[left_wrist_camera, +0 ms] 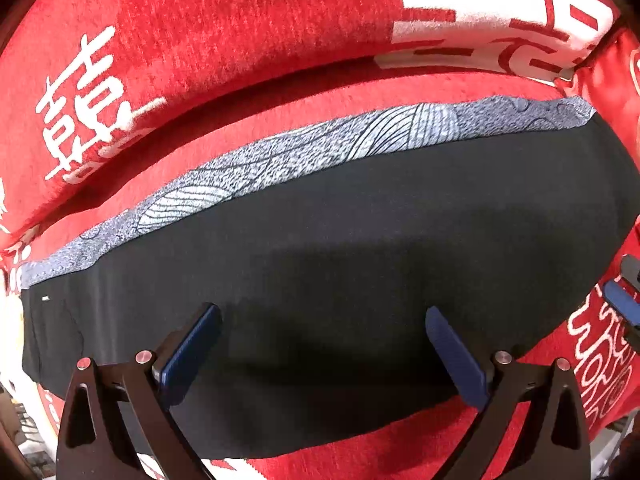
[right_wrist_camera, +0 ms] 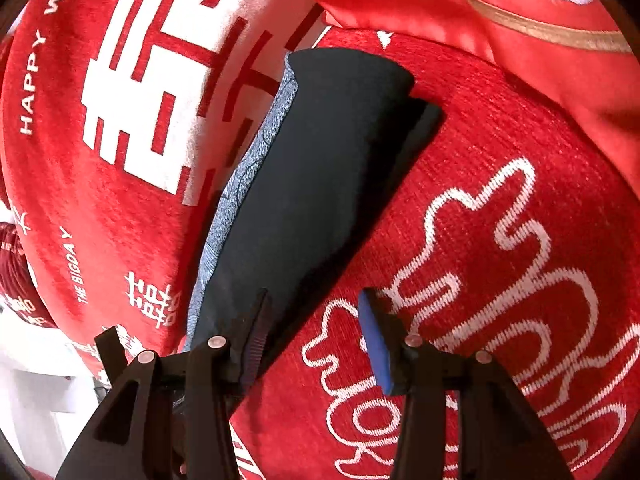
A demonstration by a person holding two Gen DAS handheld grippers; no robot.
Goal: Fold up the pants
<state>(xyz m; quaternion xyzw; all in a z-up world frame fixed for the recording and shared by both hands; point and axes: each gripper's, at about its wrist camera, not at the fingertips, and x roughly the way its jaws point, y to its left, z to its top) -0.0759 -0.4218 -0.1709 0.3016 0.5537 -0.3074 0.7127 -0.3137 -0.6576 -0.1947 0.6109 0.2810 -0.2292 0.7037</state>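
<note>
- Left claw (left_wrist_camera: 320,316) hovers wide open, empty, the black pants (left_wrist_camera: 340,248) right beneath it.
- Right claw (right_wrist_camera: 314,312) half open, gripping nothing, straddling the pants' near edge on the red sofa cover (right_wrist_camera: 500,240).
- Next, I'd judge: pinch both layers squarely, then fold evenly.

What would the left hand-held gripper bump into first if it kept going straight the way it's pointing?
Most likely the black pants. The left hand-held gripper points steeply down with open jaws, and the dark fabric fills the space between and ahead of its fingers. How near it is can't be told.
</note>
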